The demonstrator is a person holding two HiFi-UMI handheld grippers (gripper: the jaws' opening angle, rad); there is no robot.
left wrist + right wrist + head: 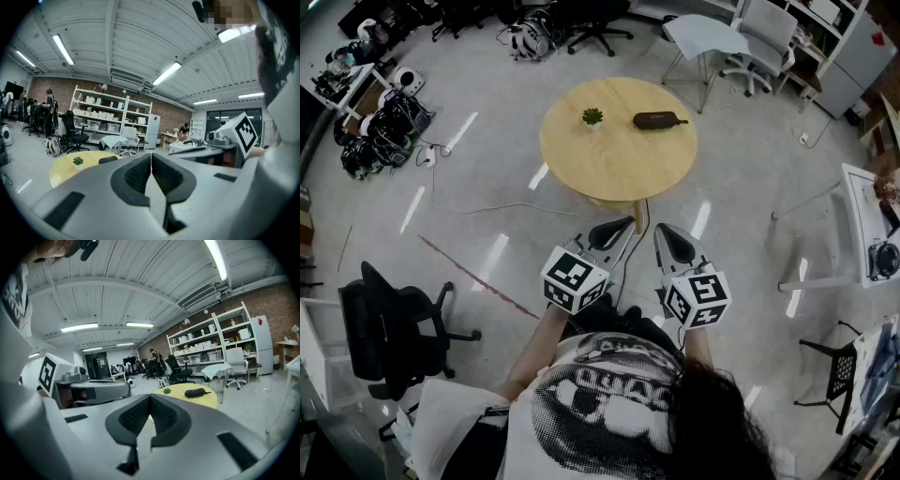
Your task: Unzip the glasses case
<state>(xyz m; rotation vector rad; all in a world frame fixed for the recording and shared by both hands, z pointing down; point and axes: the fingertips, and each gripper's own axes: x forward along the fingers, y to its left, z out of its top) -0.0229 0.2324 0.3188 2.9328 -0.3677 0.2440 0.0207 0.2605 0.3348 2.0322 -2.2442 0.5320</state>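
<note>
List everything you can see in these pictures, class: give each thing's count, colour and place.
table: one, light wood, round, on the floor ahead
case: one, dark, on the table, right of the plant
plant: one, green, on the table
office chair: one, black, on the floor at left
white chair: one, white, beyond the table at right
shelves: one unit, white, against the brick wall
left gripper: one, grey, jaws together, empty
right gripper: one, grey, jaws together, empty
</note>
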